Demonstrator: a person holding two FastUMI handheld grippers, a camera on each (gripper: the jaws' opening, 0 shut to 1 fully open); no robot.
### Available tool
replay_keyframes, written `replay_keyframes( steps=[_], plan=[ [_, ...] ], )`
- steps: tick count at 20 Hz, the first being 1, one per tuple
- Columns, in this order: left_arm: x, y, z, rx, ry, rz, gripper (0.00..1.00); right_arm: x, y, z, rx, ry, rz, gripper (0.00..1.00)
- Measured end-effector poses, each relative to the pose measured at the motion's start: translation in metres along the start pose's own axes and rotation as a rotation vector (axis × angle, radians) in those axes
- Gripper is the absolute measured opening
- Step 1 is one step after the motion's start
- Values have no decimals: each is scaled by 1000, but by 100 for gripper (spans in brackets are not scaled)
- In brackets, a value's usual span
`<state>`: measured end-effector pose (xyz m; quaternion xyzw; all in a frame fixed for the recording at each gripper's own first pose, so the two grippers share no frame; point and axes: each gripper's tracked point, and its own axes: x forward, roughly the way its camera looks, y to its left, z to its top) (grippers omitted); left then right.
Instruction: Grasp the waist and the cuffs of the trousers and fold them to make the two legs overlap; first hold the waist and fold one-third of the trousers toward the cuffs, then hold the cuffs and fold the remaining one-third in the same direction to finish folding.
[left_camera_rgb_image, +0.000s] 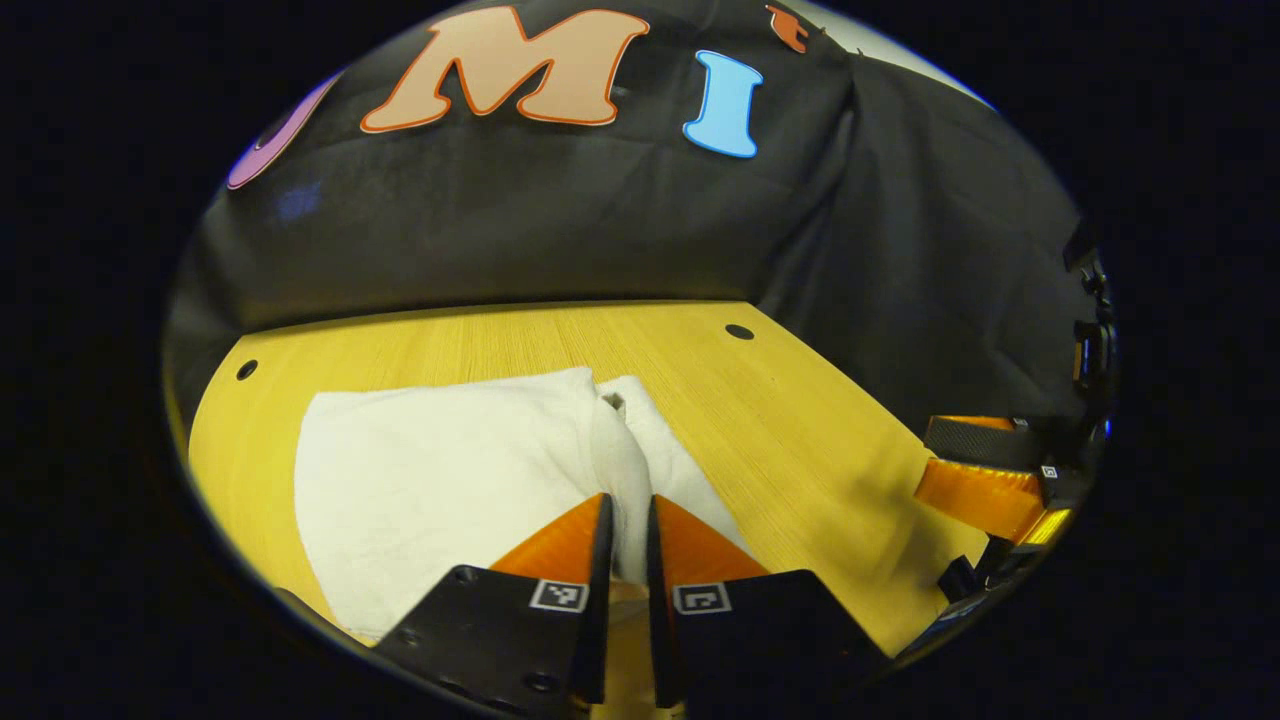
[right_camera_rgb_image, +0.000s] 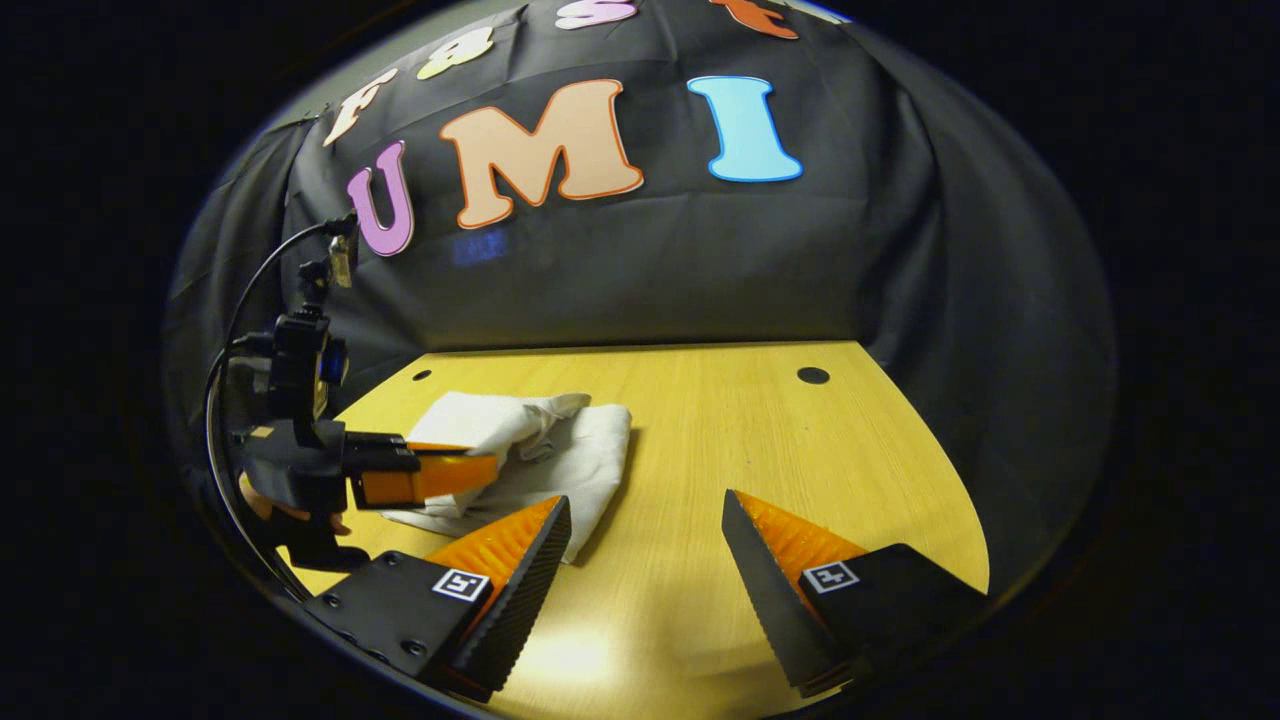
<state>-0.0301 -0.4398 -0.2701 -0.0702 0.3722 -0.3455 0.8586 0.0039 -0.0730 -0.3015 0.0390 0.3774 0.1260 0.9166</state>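
Note:
White trousers (left_camera_rgb_image: 440, 470) lie folded into a compact bundle on the yellow wooden table (left_camera_rgb_image: 800, 420). In the left gripper view, my left gripper (left_camera_rgb_image: 628, 500) is shut on a raised ridge of cloth at the bundle's right side. In the right gripper view, the trousers (right_camera_rgb_image: 590, 450) sit left of centre, and the left gripper (right_camera_rgb_image: 480, 470), held by a hand, reaches onto them from the left. My right gripper (right_camera_rgb_image: 645, 510) hangs open over bare table just right of the bundle, with nothing between its fingers. It also appears at the right edge of the left gripper view (left_camera_rgb_image: 985, 490).
The black cloth wall closes off the table's (right_camera_rgb_image: 760, 430) far and right sides. Small round holes (left_camera_rgb_image: 739, 331) (right_camera_rgb_image: 812, 375) mark the tabletop near the back. A cable (right_camera_rgb_image: 235, 330) loops up from the left gripper.

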Motion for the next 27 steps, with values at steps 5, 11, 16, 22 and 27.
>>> replay_keyframes(
  steps=[5,11,16,22,27],
  plan=[
    [-66,30,47,76,-174,118,98,-2,40,50,-13,-115,44,97],
    [-172,106,110,123,-353,343,95,-20,104,118,-69,-280,73,98],
    [-222,155,153,144,-444,463,95,-45,151,175,-57,-430,65,97],
    [-281,189,173,187,-545,583,94,-69,176,196,-45,-518,27,97],
    [-302,198,180,199,-590,592,96,-78,202,190,-81,-513,35,97]
  ],
)
